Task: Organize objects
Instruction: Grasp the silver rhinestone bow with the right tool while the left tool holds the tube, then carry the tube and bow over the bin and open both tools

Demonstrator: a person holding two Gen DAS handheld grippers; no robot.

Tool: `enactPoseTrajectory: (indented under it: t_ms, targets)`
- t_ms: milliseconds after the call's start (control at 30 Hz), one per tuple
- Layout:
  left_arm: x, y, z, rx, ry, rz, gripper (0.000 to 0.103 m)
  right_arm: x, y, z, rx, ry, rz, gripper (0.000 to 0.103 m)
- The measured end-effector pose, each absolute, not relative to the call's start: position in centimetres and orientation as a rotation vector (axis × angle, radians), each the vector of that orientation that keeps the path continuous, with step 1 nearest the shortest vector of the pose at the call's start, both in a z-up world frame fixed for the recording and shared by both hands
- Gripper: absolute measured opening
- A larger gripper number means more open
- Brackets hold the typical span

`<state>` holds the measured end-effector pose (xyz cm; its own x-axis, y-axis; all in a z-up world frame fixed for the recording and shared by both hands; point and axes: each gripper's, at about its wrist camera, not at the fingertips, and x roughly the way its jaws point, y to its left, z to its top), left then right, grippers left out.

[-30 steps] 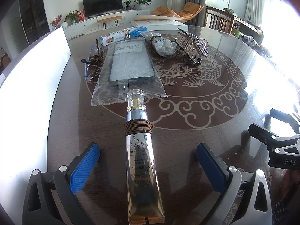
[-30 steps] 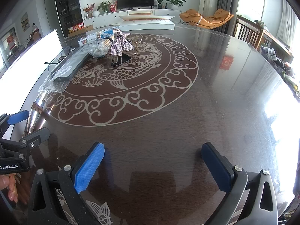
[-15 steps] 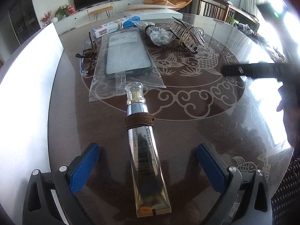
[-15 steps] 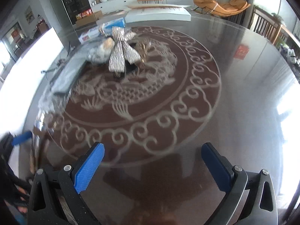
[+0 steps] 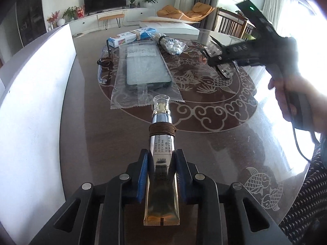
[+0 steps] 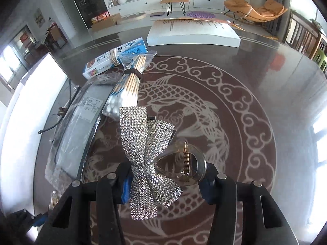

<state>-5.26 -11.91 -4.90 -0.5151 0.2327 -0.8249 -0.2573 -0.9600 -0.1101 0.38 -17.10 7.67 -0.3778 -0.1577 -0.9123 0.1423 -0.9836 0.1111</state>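
Observation:
A silver and gold cream tube [image 5: 162, 143] with a brown band wound round its neck lies on the dark glass table [image 5: 214, 153], cap pointing away. My left gripper [image 5: 161, 167] has its jaws closing, and its blue pads press on the tube's two sides. A rhinestone bow hair clip [image 6: 143, 143] with a clear claw and spring lies between the pads of my right gripper [image 6: 166, 181], whose jaws are closing. One pad presses the bow and the other the clear ring. In the left wrist view, the right gripper [image 5: 224, 55] hangs over the clip [image 5: 223, 69] at the far right.
A phone case in a clear bag [image 5: 146, 71] lies ahead of the tube, with glasses [image 5: 103, 67] to its left. A bag of cotton swabs [image 6: 126, 89] and a blue and white box [image 6: 114, 59] lie beyond. A white board [image 5: 30, 112] stands along the left edge.
The left jaws have come together from wide open onto the tube. The right gripper moved away from the near edge, across the table to the hair clip, and its jaws closed about it.

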Motion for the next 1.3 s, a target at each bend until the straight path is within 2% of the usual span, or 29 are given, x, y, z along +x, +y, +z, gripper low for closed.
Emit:
enactPoseTrajectory:
  t_ms: [300, 367, 400, 533, 633, 733, 767, 800, 833, 867, 900, 1233, 1267, 1300]
  targets:
    - [-1.3, -11.3, -1.9, -1.146, -0.094, 2.523, 0.026, 11.6, -10.6, 11.5, 1.564, -0.157, -2.497, 0.052]
    - [-0.2, -11.6, -0.3, -1.081, -0.125, 2.528, 0.014, 13.4, -9.8, 12.0, 1.541, -0.158, -2.517, 0.052]
    - [0.2, -11.9, 0.4, -1.053, -0.139, 2.529, 0.011, 14.2, -9.8, 12.7, 1.527, -0.153, -2.526, 0.052]
    - [1.8, -13.1, 3.7, -0.937, -0.159, 2.565, 0.011, 15.9, -10.0, 13.7, 1.465, -0.101, -2.507, 0.052]
    - [1.9, -13.4, 4.1, -0.979, -0.149, 2.531, 0.011, 16.3, -10.3, 14.5, 1.423, -0.079, -2.513, 0.052]
    - [1.8, -12.6, 3.0, -1.119, -0.067, 2.508, 0.014, 17.1, -9.0, 15.3, 1.405, -0.115, -2.539, 0.052]
    - [1.8, -12.3, 2.3, -1.149, -0.039, 2.499, 0.017, 17.9, -8.5, 15.2, 1.399, -0.115, -2.551, 0.052]
    - [1.7, -12.0, 1.5, -1.178, -0.017, 2.495, 0.036, 17.7, -8.4, 14.7, 1.4, -0.111, -2.554, 0.052]
    - [1.4, -11.5, 0.7, -1.208, -0.002, 2.492, 0.059, 18.0, -8.0, 14.6, 1.406, -0.113, -2.556, 0.052]
    - [1.1, -11.2, -0.3, -1.232, 0.016, 2.486, 0.068, 17.8, -7.8, 13.9, 1.411, -0.118, -2.557, 0.052]
    - [0.8, -10.6, -1.0, -1.257, 0.037, 2.476, 0.071, 18.1, -7.5, 13.8, 1.42, -0.125, -2.554, 0.052]
    - [0.3, -5.6, -4.7, -1.321, 0.208, 2.421, 0.069, 17.1, -7.5, 13.2, 1.367, -0.099, -2.555, 0.052]
    - [0.2, -5.8, -4.9, -1.314, 0.202, 2.428, 0.064, 17.2, -7.4, 13.3, 1.359, -0.097, -2.553, 0.052]
    - [0.3, -5.9, -5.0, -1.293, 0.201, 2.442, 0.043, 17.3, -7.5, 13.4, 1.352, -0.094, -2.552, 0.052]
